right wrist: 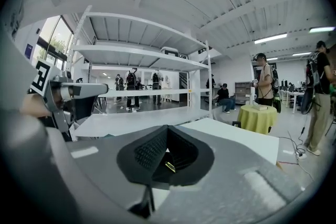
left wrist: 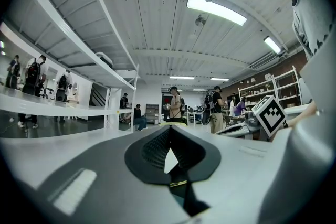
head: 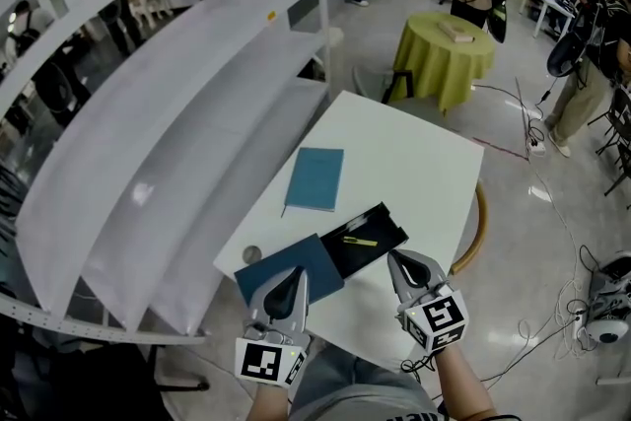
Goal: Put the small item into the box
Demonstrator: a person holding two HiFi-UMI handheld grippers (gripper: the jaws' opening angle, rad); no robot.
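Observation:
An open black box [head: 367, 246] lies near the front of the white table [head: 414, 163], with its dark blue lid [head: 281, 273] folded out to the left. A thin yellow item [head: 360, 242] rests inside the box. A small grey round item [head: 252, 254] sits on the table by the lid's left corner. My left gripper [head: 295, 277] is shut and empty, its tips over the blue lid. My right gripper [head: 396, 259] is also shut and empty, with its tips at the box's front right edge. In each gripper view the jaws of the left gripper [left wrist: 169, 160] and the right gripper [right wrist: 167, 157] meet with nothing between them.
A teal notebook [head: 315, 178] lies farther back on the table. White tiered shelving [head: 177, 143] runs along the left. A curved wooden chair back [head: 479, 230] stands at the table's right edge. A round table with a yellow-green cloth [head: 444, 49], people and floor cables are behind.

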